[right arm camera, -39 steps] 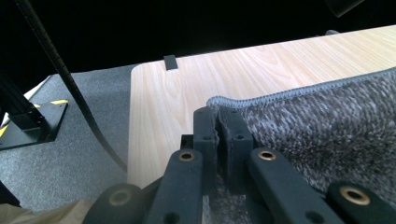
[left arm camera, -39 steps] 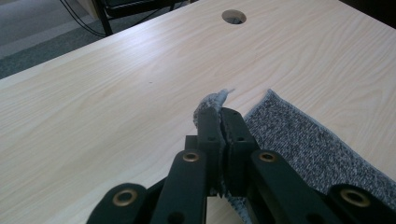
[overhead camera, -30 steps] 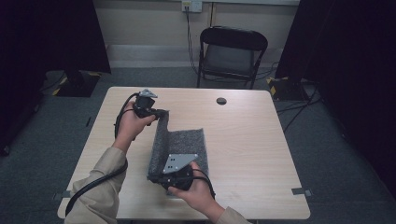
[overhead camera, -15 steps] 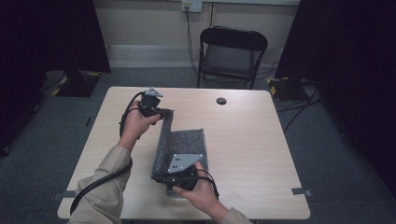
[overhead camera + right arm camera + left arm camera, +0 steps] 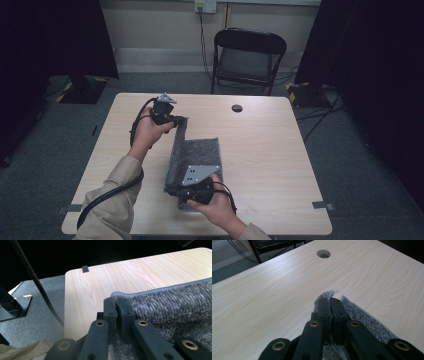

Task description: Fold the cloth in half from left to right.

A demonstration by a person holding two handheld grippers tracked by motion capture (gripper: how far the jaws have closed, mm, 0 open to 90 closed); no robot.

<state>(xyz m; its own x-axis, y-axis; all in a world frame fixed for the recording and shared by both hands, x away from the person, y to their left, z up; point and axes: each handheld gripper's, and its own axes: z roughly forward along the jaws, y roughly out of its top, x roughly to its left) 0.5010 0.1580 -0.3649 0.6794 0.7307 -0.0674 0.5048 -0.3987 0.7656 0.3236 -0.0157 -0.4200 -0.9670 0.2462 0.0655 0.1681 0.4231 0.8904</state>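
A grey knitted cloth [image 5: 197, 155] lies on the light wooden table [image 5: 270, 150], its left strip lifted off the surface. My left gripper [image 5: 179, 120] is shut on the cloth's far left corner [image 5: 325, 296], held a little above the table. My right gripper [image 5: 172, 190] is shut on the near left corner [image 5: 120, 296], close to the table's front edge. Between the two grippers the cloth's left edge runs taut. The rest of the cloth [image 5: 175, 307] rests flat to the right.
A round cable hole [image 5: 237, 108] sits in the table's far middle. A black folding chair [image 5: 247, 55] stands behind the table. The left gripper's cable [image 5: 107, 197] trails down along the sleeve [image 5: 112, 200]. Bare tabletop spreads to the right.
The left gripper has lifted and moved slightly right and away with its corner, and the cloth's left edge has risen and stretched straighter. The right gripper has hardly moved.
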